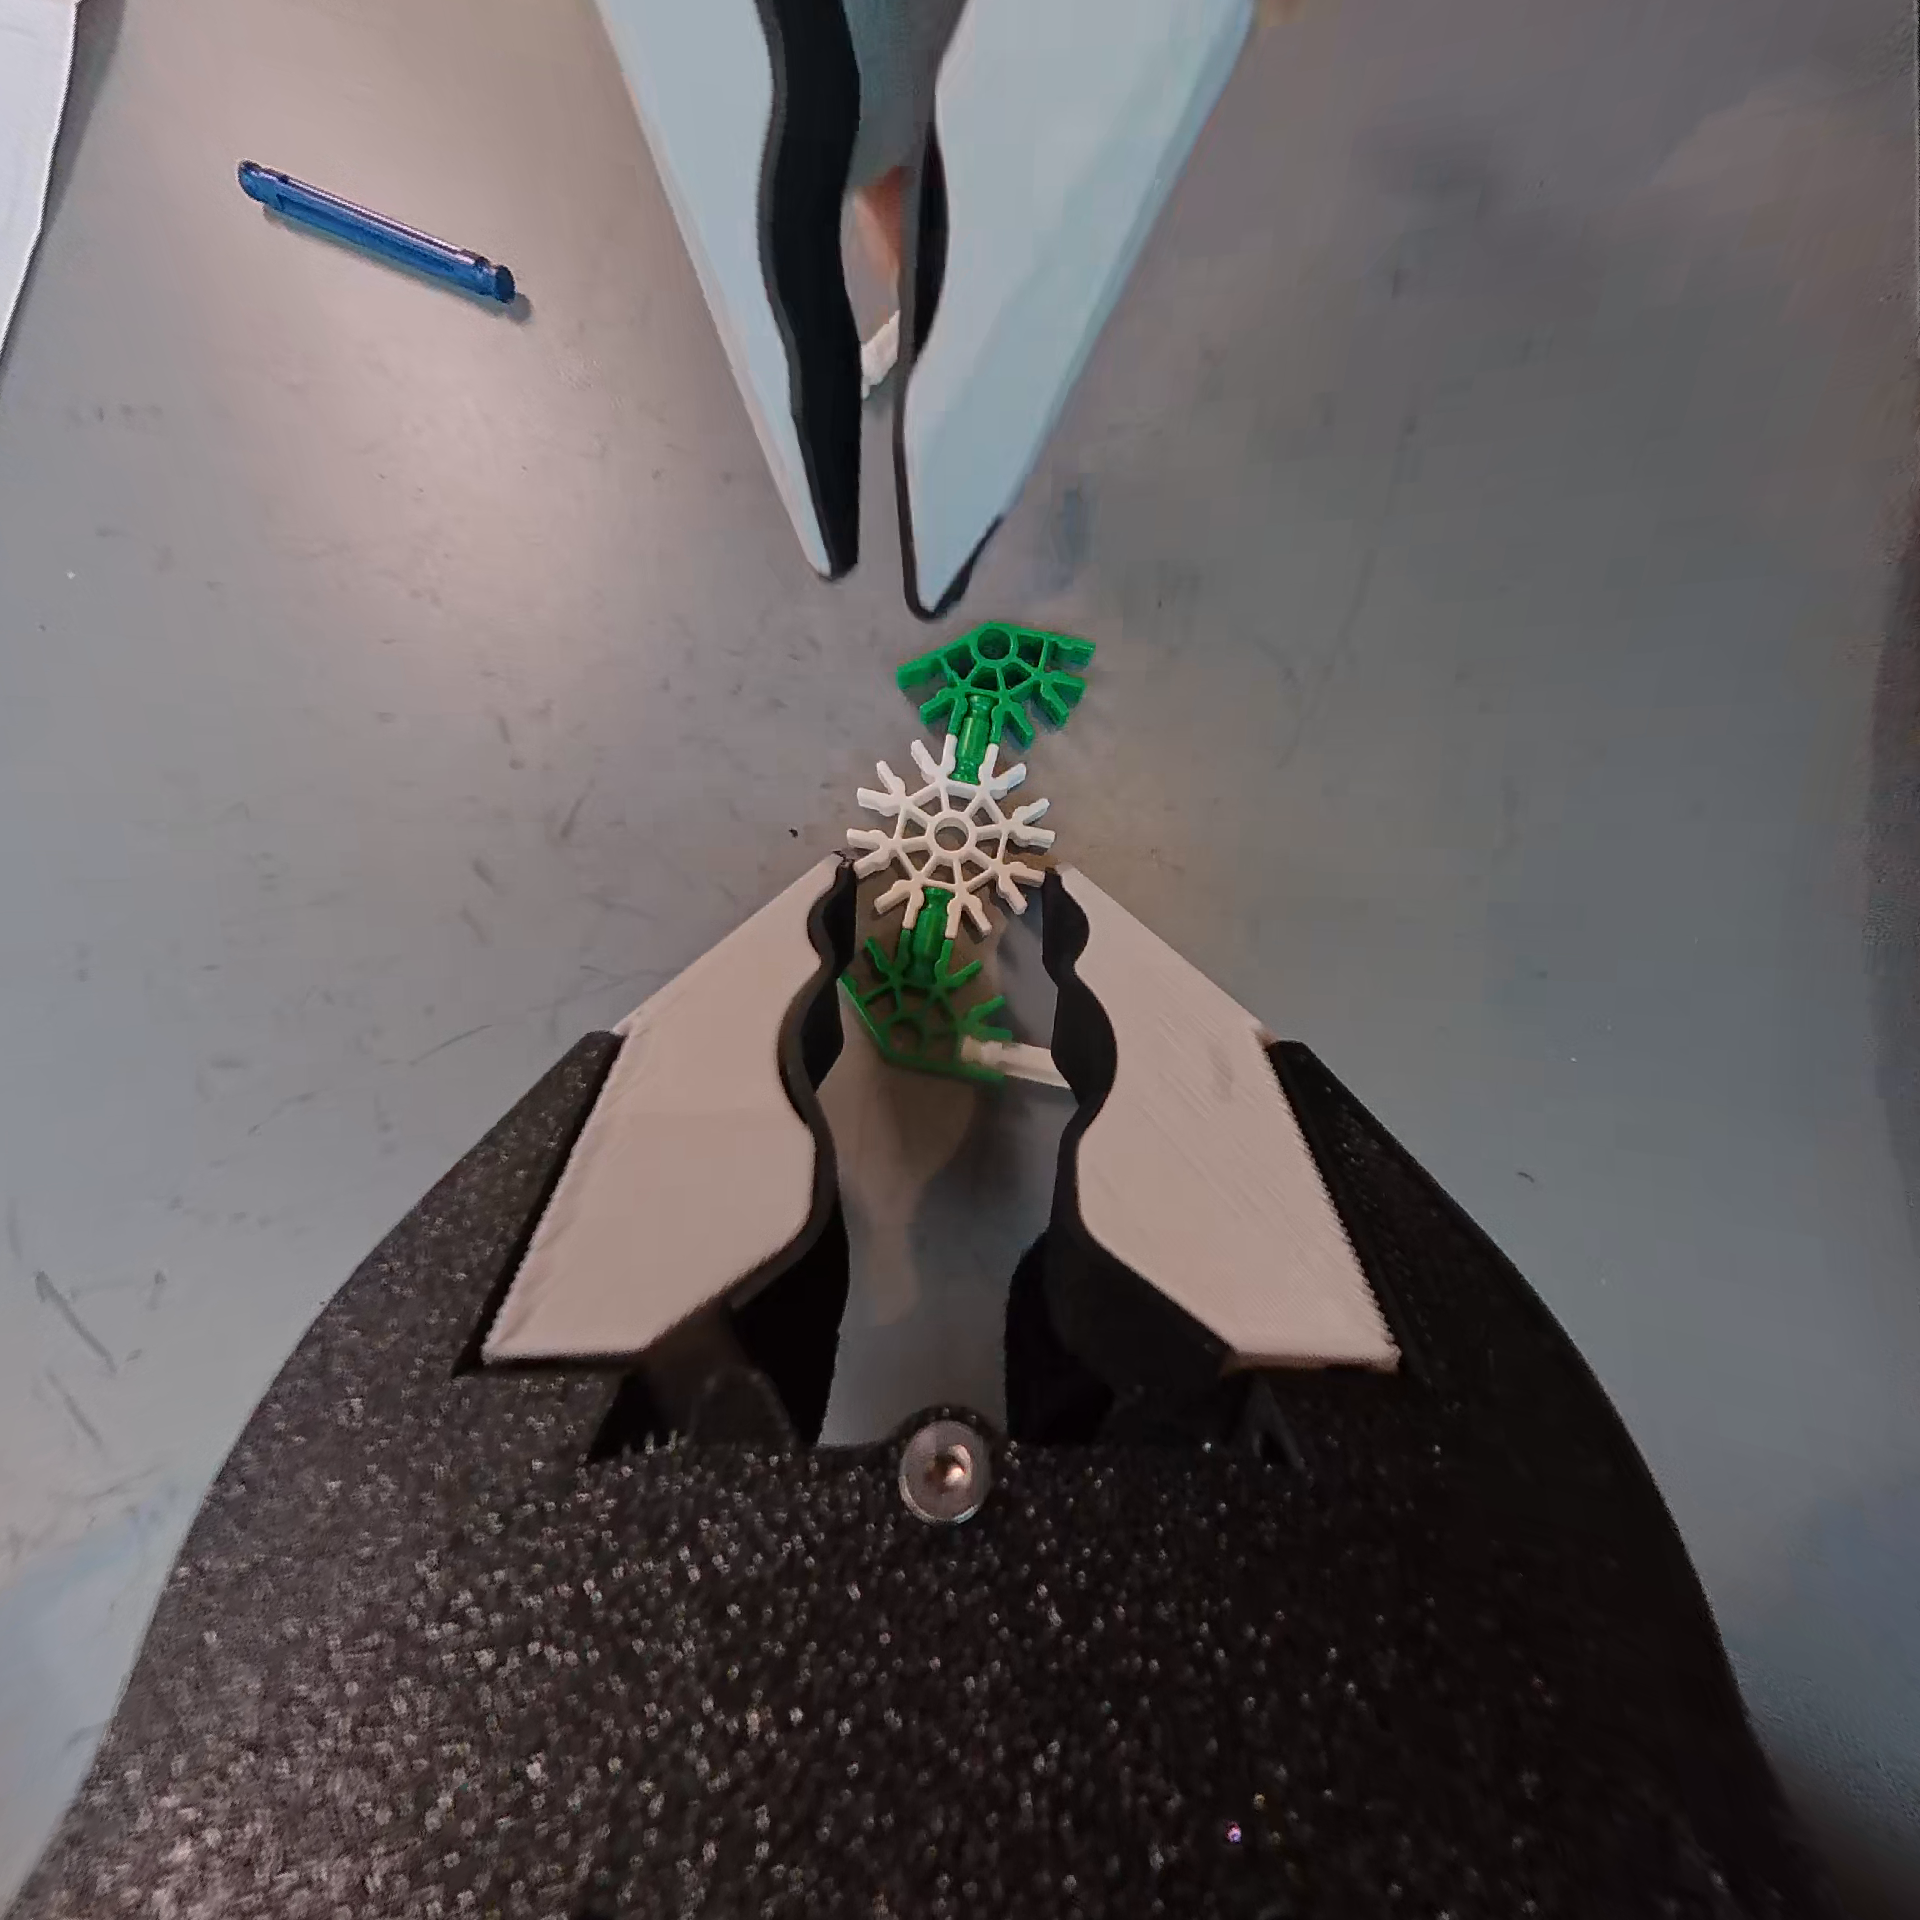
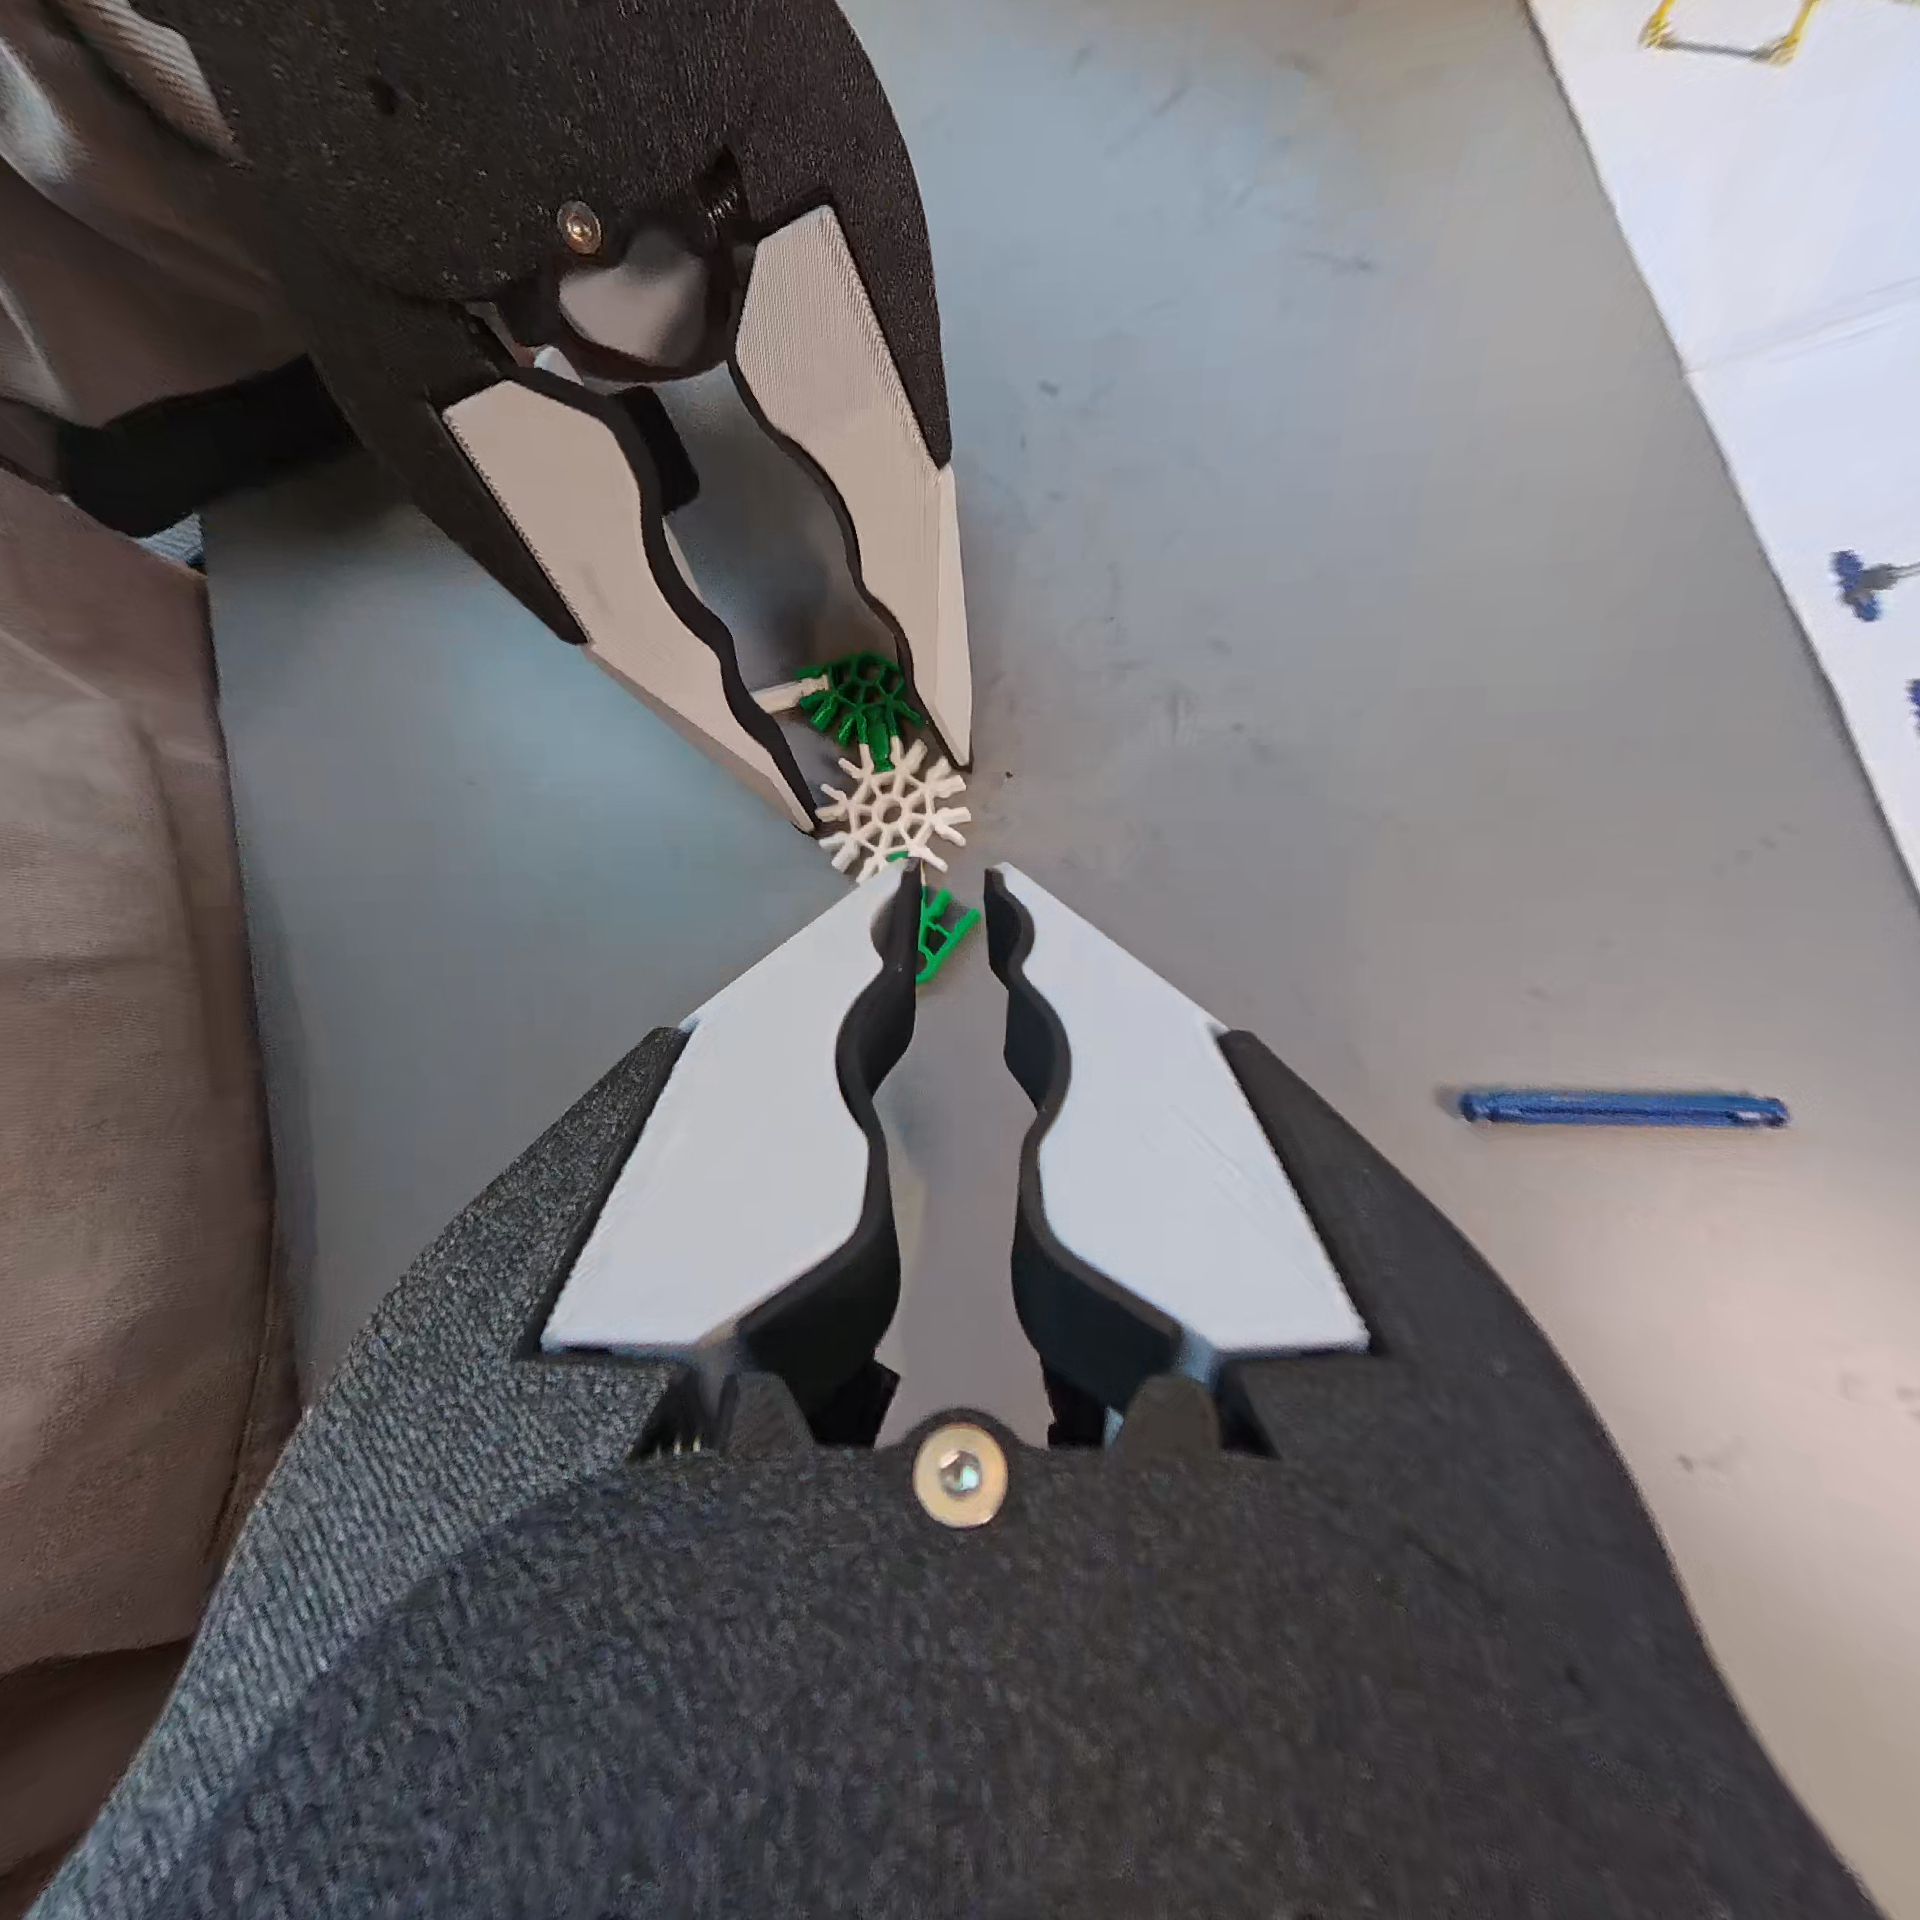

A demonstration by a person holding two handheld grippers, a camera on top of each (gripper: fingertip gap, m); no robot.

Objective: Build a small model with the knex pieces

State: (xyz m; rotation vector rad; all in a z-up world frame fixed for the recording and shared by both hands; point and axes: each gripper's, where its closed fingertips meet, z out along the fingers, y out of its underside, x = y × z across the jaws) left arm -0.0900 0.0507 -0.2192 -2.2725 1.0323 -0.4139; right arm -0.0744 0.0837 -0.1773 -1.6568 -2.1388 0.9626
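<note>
The left gripper [image 1: 948,883], jaws apart, straddles the near end of the connector chain [image 1: 948,836]; the right gripper [image 2: 951,883], parted, straddles its far end.

Glossy plastic connectors [image 1: 948,837] lie on a scuffed, matt grey table [image 1: 312,727].

The right tongs [image 2: 943,883] hide most of the near green connector [image 2: 940,935].

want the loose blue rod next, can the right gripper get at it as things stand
Probably yes: the blue rod lies alone on the grey table, nothing around it, and the right gripper looks open and empty.
</note>
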